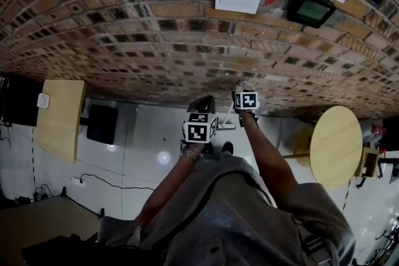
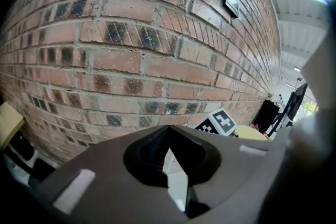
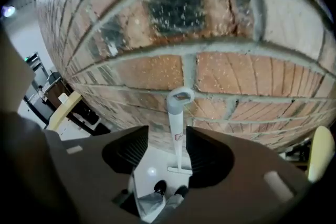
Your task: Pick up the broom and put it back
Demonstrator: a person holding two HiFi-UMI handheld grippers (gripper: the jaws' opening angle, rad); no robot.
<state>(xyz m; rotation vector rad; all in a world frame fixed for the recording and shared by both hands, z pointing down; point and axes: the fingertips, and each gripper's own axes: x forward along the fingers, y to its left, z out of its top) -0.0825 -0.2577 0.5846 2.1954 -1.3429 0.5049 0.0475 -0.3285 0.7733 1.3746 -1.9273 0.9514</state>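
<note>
Right tongs [image 3: 168, 134] gape empty; my left tongs [image 2: 168, 132] are pinched together. Broom [image 3: 177, 113] stands upright against the wall [image 3: 157, 71], just beyond my right jaws. Bumping its handle off-centre could send it sliding down the wall.

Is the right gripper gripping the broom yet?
No, the fingers of the right gripper stand apart; the broom stands untouched against the brick wall.
</note>
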